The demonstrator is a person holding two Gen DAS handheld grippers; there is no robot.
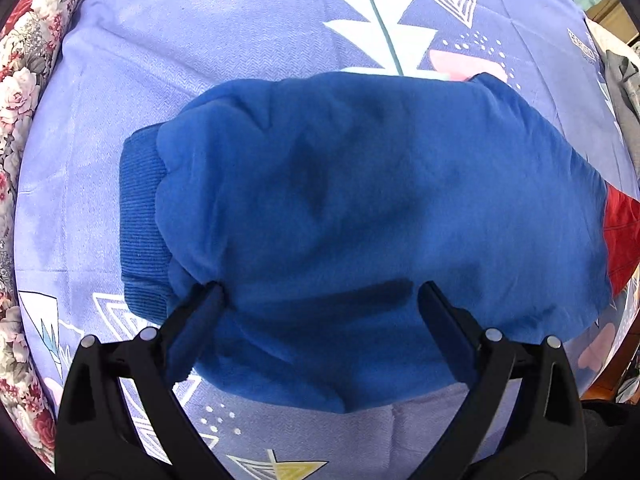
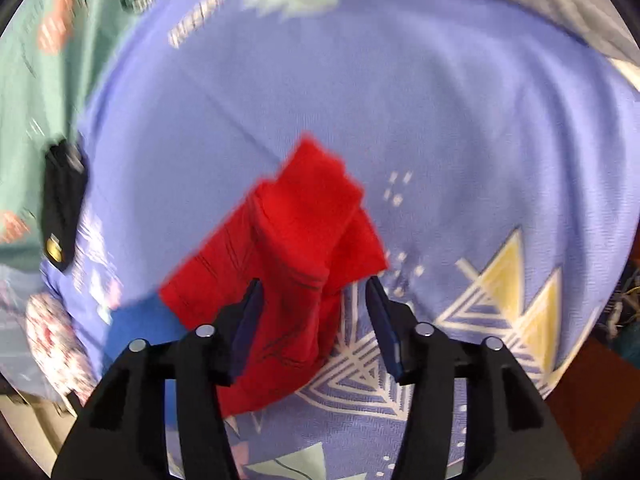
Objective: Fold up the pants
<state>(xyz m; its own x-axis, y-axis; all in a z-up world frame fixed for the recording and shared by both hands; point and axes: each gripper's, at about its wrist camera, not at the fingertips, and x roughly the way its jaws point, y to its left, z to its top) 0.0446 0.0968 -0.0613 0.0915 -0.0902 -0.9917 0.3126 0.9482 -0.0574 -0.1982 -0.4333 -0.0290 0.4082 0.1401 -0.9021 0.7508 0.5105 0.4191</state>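
Counting what is lying before me: one folded bundle of blue fleece pants with a ribbed knit cuff at its left end, one folded red knit garment, one lilac printed bed sheet under both, one floral quilt edge along the left rim, one mint-green patterned cloth beyond the sheet, and one small black object that I cannot identify through the blur.

I am holding two claws, one in each hand. My left gripper is pointing straight down over the near edge of the blue pants. Its jaws are standing wide apart, both tips resting on or just above the fleece; the left tip is sitting in a pucker of fabric just beside the cuff, but nothing is being pinched between the two pads.

My right gripper is tilting down over the red garment. Its jaws are standing partly apart, the left finger lying over the red cloth and the right finger standing just clear of its edge, over bare sheet, so nothing is being squeezed.

The blue pants are lying flat on the sheet, directly beneath and ahead of my left claw, their right end touching the red garment. In the right wrist view only a blue corner is showing, at lower left beside the red cloth.
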